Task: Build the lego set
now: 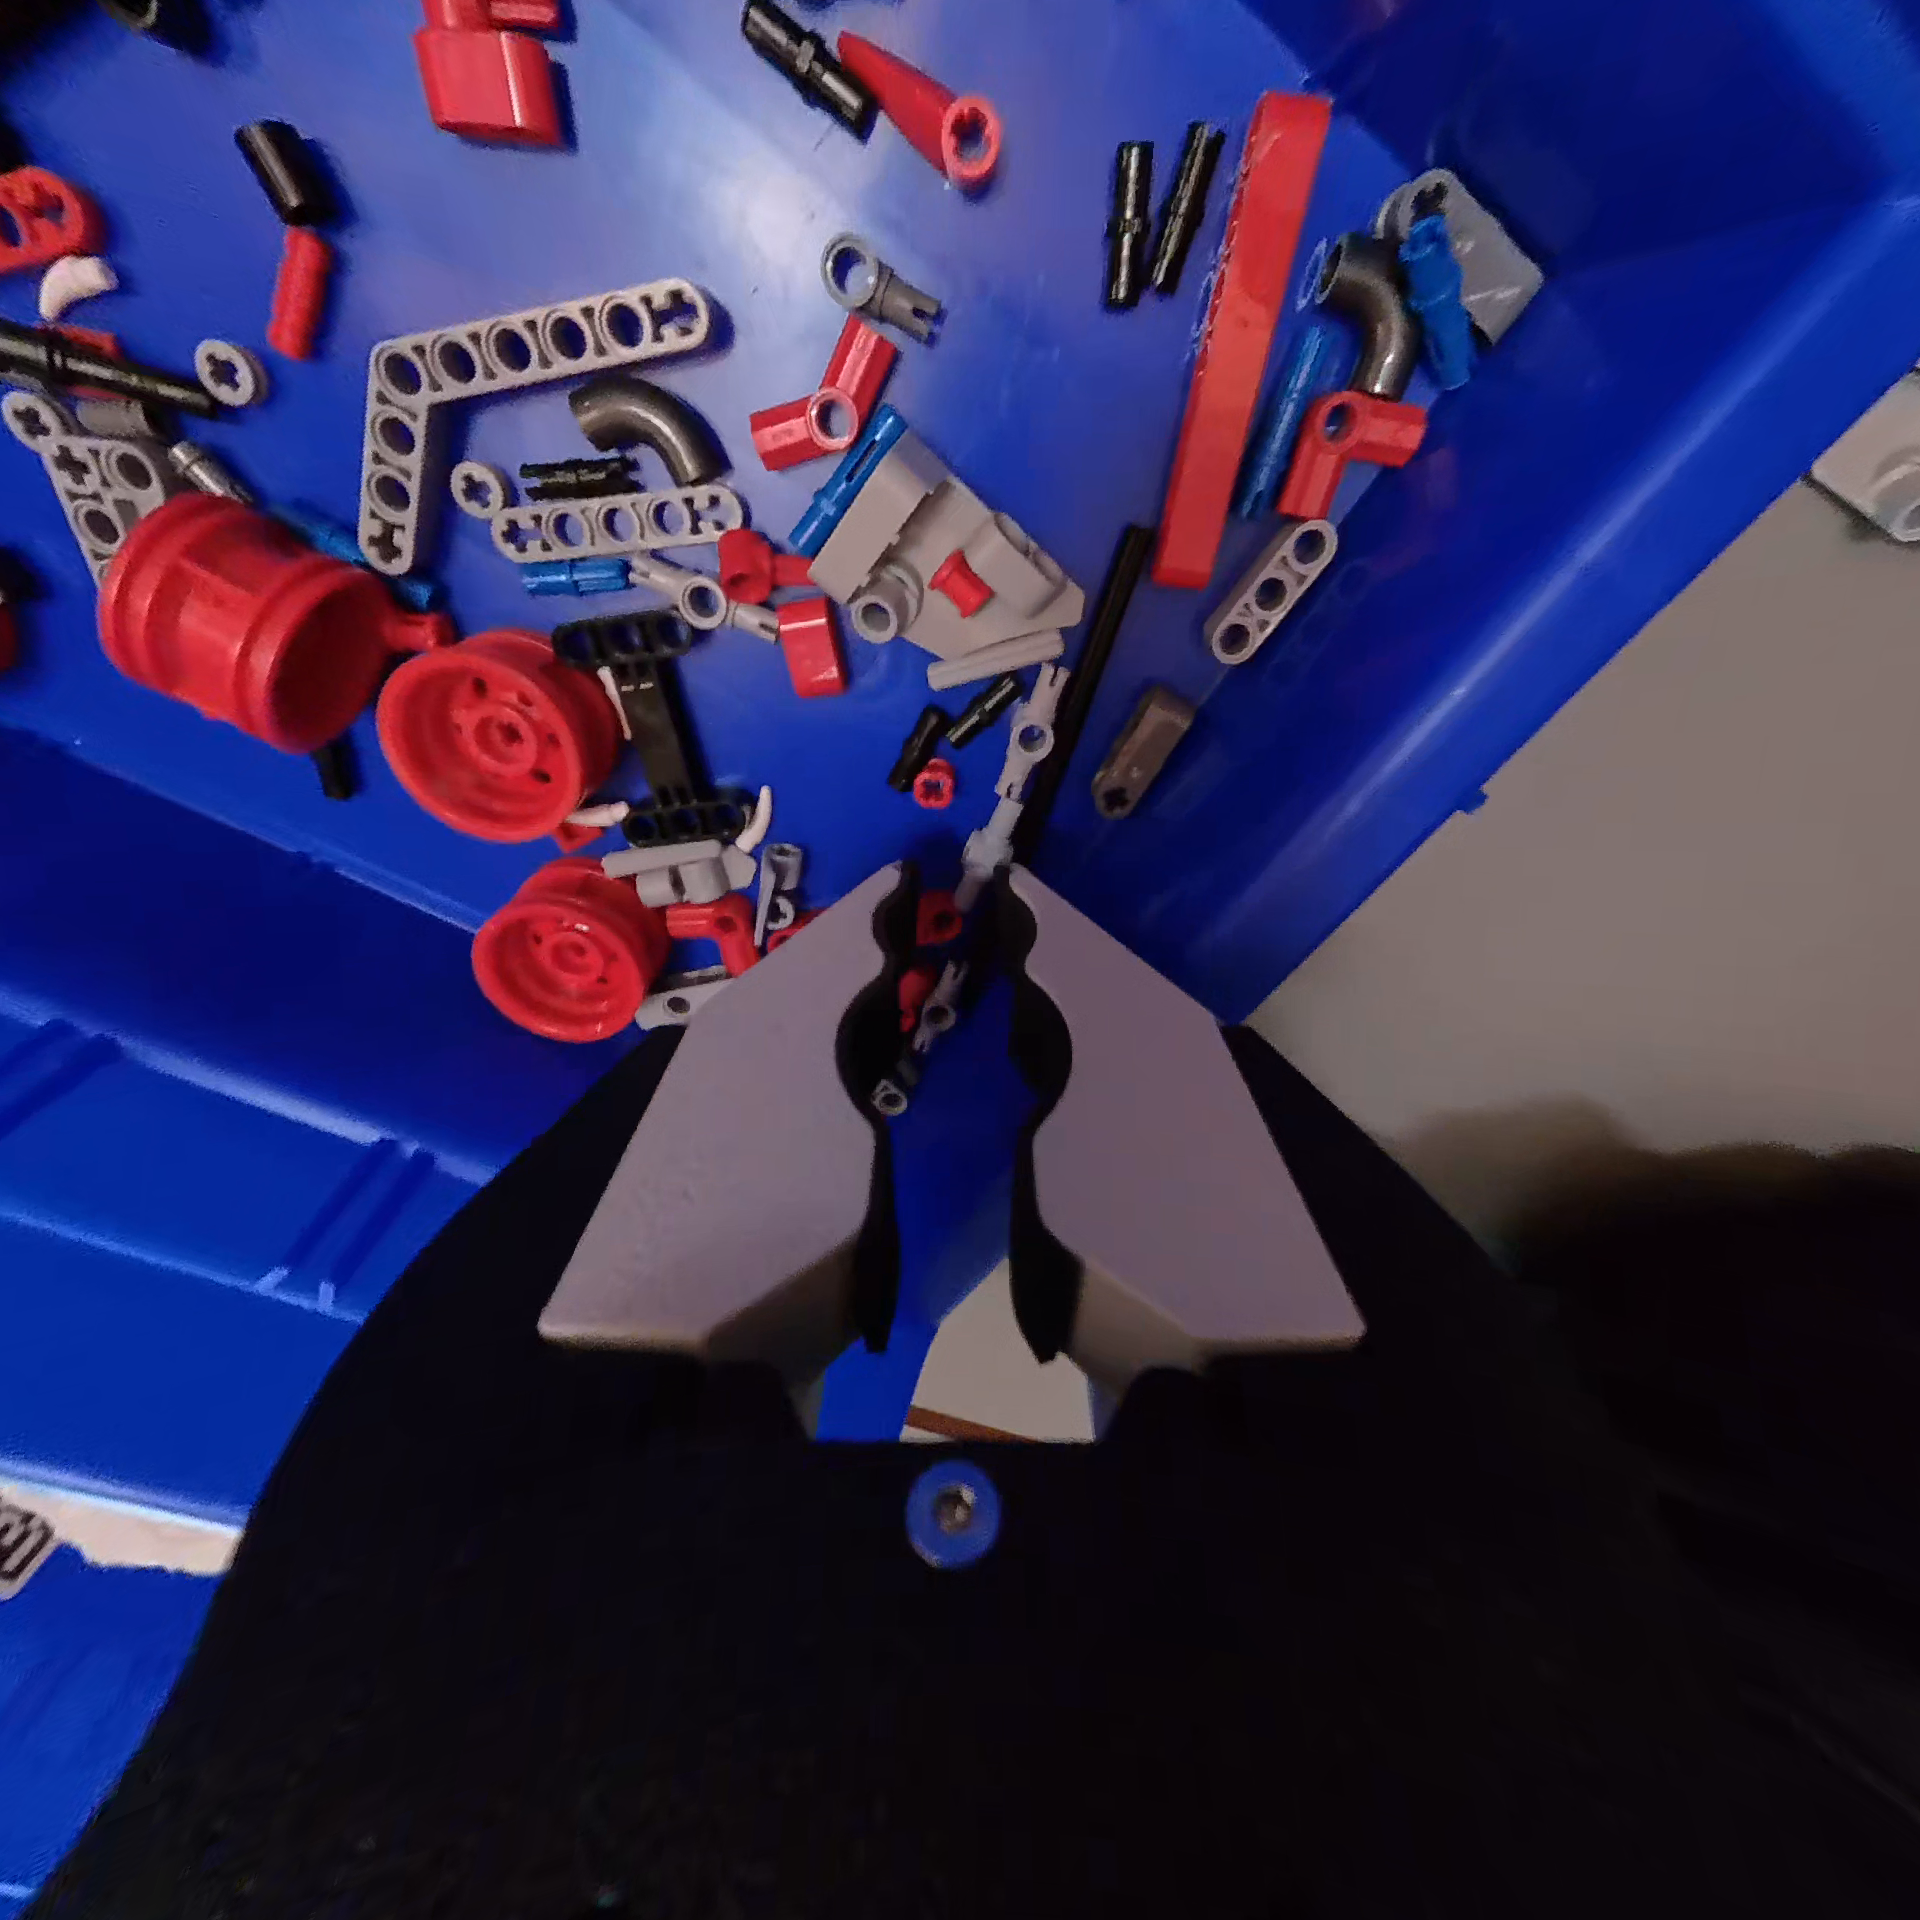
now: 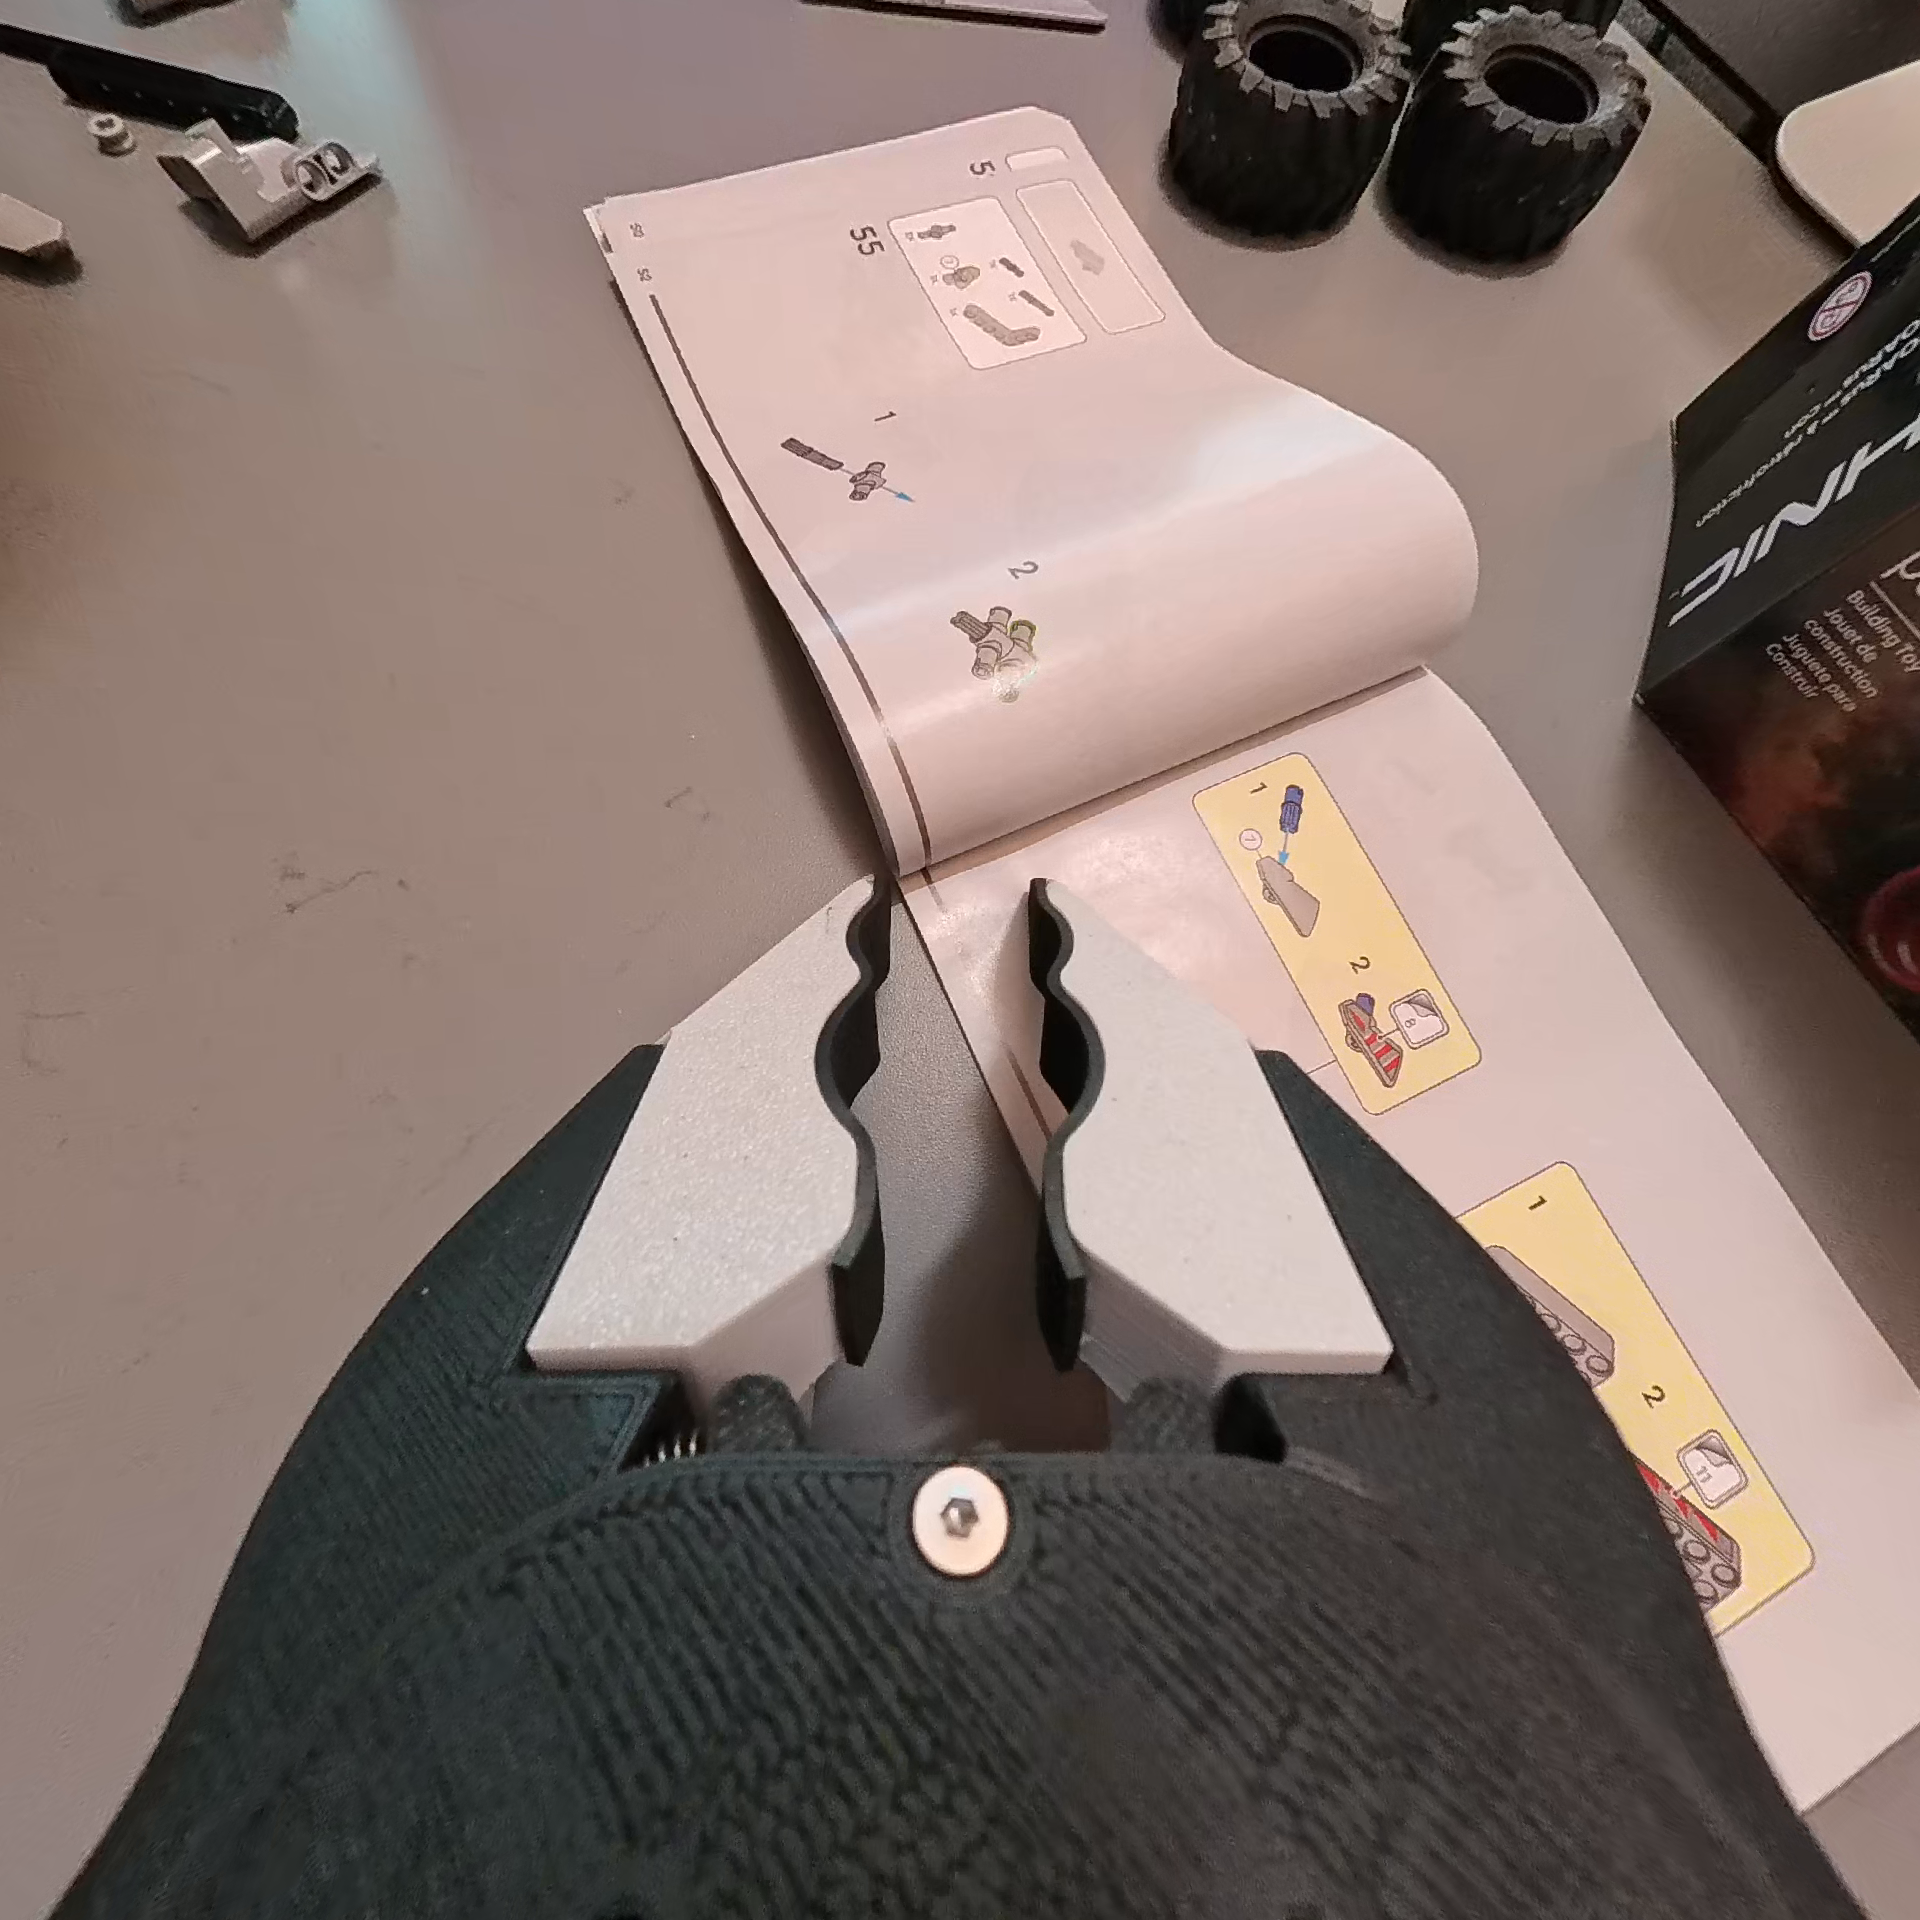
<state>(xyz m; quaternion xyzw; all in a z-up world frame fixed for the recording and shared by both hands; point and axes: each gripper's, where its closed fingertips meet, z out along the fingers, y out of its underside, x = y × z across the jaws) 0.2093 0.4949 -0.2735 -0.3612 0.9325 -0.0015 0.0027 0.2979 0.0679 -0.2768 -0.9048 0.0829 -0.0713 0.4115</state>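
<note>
In the left wrist view my left gripper (image 1: pixel 956 878) is open, tips low over the near corner of a blue bin (image 1: pixel 1351 831) of loose Lego parts. A thin light grey connector (image 1: pixel 1023 738) and small red and grey bits lie between and just beyond the fingertips; none is gripped. Red wheels (image 1: pixel 499 727) (image 1: pixel 566 951), a red barrel (image 1: pixel 239 613), a grey L-beam (image 1: pixel 499 353), a long red beam (image 1: pixel 1236 343) and a grey block (image 1: pixel 935 540) lie farther in. My right gripper (image 2: pixel 961 904) is open and empty over the open instruction booklet (image 2: pixel 1039 468).
The booklet lies on a grey table (image 2: pixel 364 623). Two black tyres (image 2: pixel 1278 114) (image 2: pixel 1527 125) stand behind it. A black box (image 2: pixel 1818 582) is at the right. Grey pieces (image 2: pixel 260 166) and a black beam (image 2: pixel 156 88) lie at the far left. Left tips to right tips: about 45 cm. From the left gripper's tips to the grey block (image 1: pixel 935 540) is close to 6 cm. The left tips stand about 10 cm off the red barrel (image 1: pixel 239 613).
</note>
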